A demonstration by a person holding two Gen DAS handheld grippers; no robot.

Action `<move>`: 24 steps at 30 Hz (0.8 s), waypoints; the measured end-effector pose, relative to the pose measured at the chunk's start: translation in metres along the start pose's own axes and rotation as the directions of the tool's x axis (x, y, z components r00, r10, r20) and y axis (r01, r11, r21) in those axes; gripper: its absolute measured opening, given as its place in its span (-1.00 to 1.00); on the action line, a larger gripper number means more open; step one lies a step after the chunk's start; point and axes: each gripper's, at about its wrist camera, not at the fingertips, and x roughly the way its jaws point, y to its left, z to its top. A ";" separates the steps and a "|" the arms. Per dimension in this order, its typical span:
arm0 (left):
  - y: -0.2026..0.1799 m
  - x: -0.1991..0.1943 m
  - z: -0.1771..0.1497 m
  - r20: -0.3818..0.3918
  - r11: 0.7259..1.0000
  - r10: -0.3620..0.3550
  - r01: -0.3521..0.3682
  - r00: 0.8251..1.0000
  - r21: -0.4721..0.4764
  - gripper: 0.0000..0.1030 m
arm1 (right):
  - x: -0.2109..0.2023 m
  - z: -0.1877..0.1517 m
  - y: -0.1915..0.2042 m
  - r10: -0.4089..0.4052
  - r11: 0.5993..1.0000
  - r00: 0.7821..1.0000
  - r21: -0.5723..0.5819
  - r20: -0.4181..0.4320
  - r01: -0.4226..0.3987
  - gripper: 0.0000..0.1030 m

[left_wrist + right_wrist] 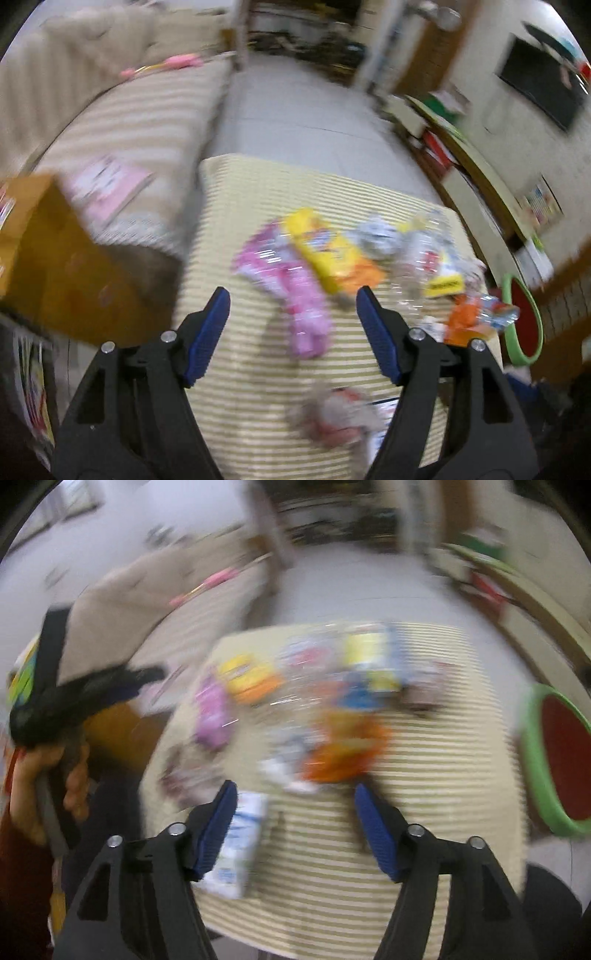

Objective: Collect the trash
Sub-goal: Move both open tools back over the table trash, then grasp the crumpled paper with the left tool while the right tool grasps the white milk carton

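— Both grippers are spread wide and carrying nothing: the left gripper (293, 304) hangs over the pink wrapper (295, 295), the right gripper (293, 799) just short of the orange packet (347, 749).

— And the trash?

— All on the striped tabletop (240, 229), heaped toward the far side — yellow packet (325, 251), crumpled paper (376, 236), clear plastic (417, 258). A white carton (240, 845) lies by the right gripper's left finger. The green bin (535, 771) sits off the right edge.

— What might go wrong?

— My guess: wrappers overlap, so a pinch could drag a neighbour off the edge. Thin film may slip from the pads. Both views are smeared, so aim looks shaky.

— Any writing?

— None readable. A yellow label (443, 286) carries dark print, but too blurred to make out.
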 end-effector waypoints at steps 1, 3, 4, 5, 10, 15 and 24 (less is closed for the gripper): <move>0.012 -0.002 -0.002 0.000 1.000 0.008 -0.008 1.000 -0.029 0.32 | 0.009 0.003 0.012 0.010 0.999 1.000 -0.038 -0.015 -0.010 0.35; 0.030 -0.006 -0.007 -0.004 0.998 0.011 -0.011 1.000 -0.062 0.32 | 0.032 0.008 0.038 0.006 0.995 0.998 -0.101 -0.065 -0.013 0.37; 0.034 -0.008 -0.009 -0.005 0.998 0.011 -0.011 1.000 -0.068 0.32 | 0.037 0.010 0.043 0.007 0.994 0.997 -0.104 -0.082 -0.016 0.38; 0.038 -0.012 -0.012 -0.004 0.998 0.012 -0.012 1.000 -0.069 0.32 | 0.043 0.010 0.047 0.023 0.996 0.995 -0.086 -0.099 -0.032 0.38; 0.046 -0.017 -0.026 -0.024 0.998 -0.023 0.022 0.999 -0.054 0.32 | 0.068 -0.013 0.042 0.011 1.000 0.977 0.014 -0.211 -0.008 0.39; 0.037 -0.006 -0.037 -0.065 0.996 -0.068 0.064 0.996 -0.057 0.32 | 0.085 -0.031 0.045 -0.137 0.991 0.967 -0.033 -0.214 0.133 0.55; -0.006 0.013 -0.067 -0.190 0.982 -0.185 0.191 0.964 0.010 0.40 | 0.073 -0.039 0.006 -0.086 0.986 0.970 0.117 -0.227 0.115 0.52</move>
